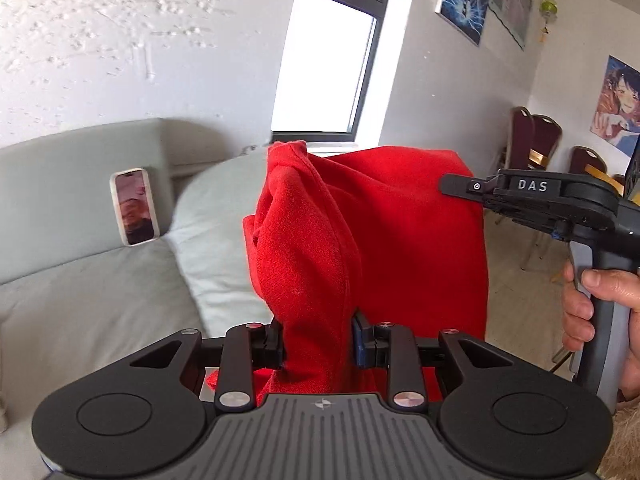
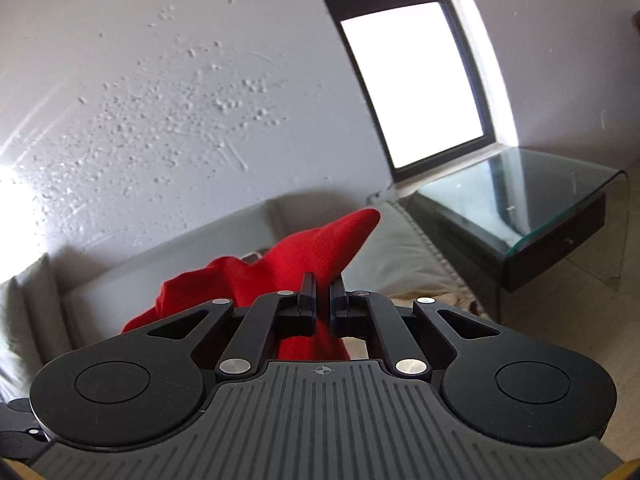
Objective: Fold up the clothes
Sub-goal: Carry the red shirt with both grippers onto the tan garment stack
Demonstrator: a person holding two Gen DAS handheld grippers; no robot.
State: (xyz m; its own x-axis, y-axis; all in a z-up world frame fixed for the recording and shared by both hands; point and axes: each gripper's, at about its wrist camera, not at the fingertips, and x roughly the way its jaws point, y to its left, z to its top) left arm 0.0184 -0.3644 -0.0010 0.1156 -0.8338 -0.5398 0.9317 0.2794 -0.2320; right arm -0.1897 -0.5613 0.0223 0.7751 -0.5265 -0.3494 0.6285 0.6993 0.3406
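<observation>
Sofa (image 1: 72, 304) cushions are filling the left of the left wrist view, pale grey-green, with the backrest rising toward a rough white wall (image 1: 120, 40) and a dark-framed window (image 1: 332, 60) glowing beyond. Hanging in the air in front of the sofa, a red garment (image 1: 360, 232) is spreading between both tools, clear of the seat as far as the views are showing. A pale cushion (image 1: 216, 240) is lying behind the cloth, near the sofa's far end. In the right wrist view a glass-topped side table (image 2: 520, 208) is standing just past that end, under the window. Dark red chairs (image 1: 532, 140) are lining the far right wall, below posters (image 1: 616, 104). The left gripper (image 1: 319, 344) is clenching a thick bunched fold of the garment, its fingers pressing the cloth from both sides, with the rest draping upward and to the right. The right gripper (image 2: 323, 304) is pinching a thinner edge of the same cloth, its jaws nearly closed and a red corner sticking up beyond the tips; in the left wrist view this tool is reaching in from the right edge at the garment's upper corner. A hand (image 1: 592, 304) is wrapping around its grey handle. A phone (image 1: 134, 206) is leaning upright against the sofa's backrest, screen lit, well apart from the garment.
</observation>
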